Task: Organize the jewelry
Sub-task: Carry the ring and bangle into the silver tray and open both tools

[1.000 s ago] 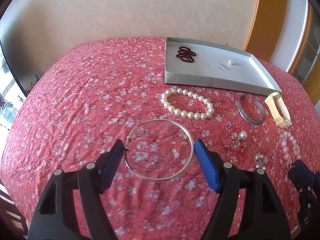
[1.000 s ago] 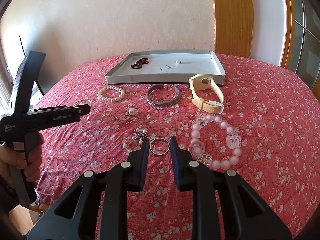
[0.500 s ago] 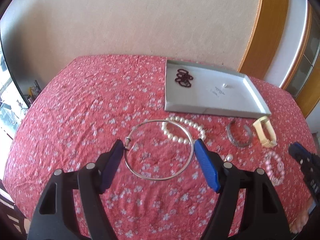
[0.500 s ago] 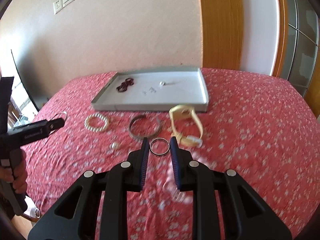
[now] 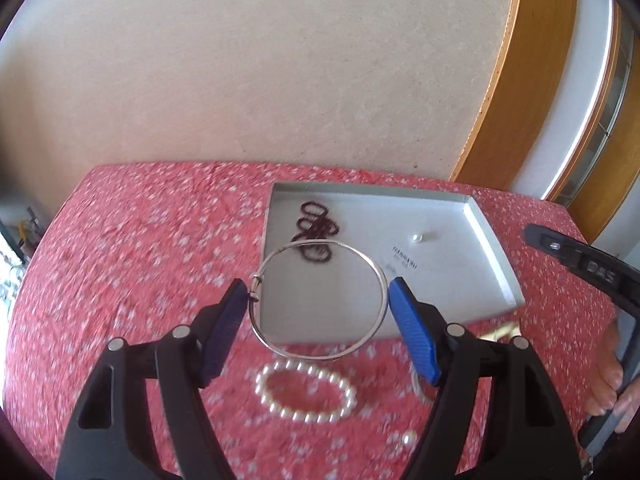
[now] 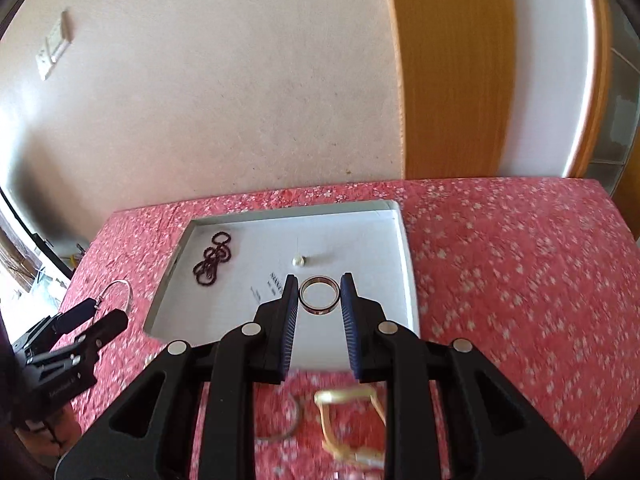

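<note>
Jewelry was being carried to the tray [image 6: 404, 240]: the left gripper [image 5: 316, 300] held the big bangle [image 5: 320, 256] between wide jaws over its near edge, while the right gripper [image 6: 320, 298] pinched the ring [image 6: 319, 296] above its floor, likely for dropping.

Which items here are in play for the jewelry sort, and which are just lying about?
In play:
left claw shut on wire bangle
right claw shut on ring
tray
pearl bracelet
cuff bracelet
cream watch

Lying about:
wall switch
wooden door frame
</note>
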The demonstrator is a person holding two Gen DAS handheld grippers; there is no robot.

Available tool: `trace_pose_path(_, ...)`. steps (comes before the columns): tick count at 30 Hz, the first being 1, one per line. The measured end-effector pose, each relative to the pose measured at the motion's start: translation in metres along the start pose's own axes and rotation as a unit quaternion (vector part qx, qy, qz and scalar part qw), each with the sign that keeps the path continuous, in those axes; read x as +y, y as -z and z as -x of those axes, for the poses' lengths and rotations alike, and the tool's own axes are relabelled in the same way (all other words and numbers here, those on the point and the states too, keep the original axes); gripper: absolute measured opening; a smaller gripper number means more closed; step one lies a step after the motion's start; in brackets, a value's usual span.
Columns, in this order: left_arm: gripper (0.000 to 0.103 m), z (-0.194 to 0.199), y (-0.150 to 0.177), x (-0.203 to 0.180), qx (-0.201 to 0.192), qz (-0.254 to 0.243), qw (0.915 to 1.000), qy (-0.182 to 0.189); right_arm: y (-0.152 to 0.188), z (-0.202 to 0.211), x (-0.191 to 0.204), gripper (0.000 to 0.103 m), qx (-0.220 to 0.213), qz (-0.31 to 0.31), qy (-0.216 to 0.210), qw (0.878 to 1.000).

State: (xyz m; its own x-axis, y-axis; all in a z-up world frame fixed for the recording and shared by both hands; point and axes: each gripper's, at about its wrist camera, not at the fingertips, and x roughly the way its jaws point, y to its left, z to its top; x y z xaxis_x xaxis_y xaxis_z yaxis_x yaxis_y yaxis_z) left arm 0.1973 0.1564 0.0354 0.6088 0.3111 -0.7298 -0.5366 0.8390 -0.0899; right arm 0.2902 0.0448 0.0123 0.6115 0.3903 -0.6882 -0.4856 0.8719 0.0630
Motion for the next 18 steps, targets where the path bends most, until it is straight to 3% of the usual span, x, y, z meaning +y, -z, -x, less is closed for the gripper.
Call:
trace_pose_path(8, 0.072, -0.054, -0.023, -0.011, 0.016, -0.018, 0.9996, 0.014, -0.031, -0.098, -0.019, 0.023, 0.085, -0.043, 0.018, 0.995)
trace_pose_path(13, 0.072, -0.072, -0.024, -0.01, 0.025, -0.026, 0.9993, 0.014, -0.037, -0.117, -0.015, 0.023, 0.09, -0.03, 0.031, 0.995)
trace_pose_path(18, 0.072, -0.082, -0.022, -0.008, 0.032, -0.022, 0.9991, 0.015, -0.034, -0.112, -0.021, 0.038, 0.09, -0.046, 0.013, 0.995)
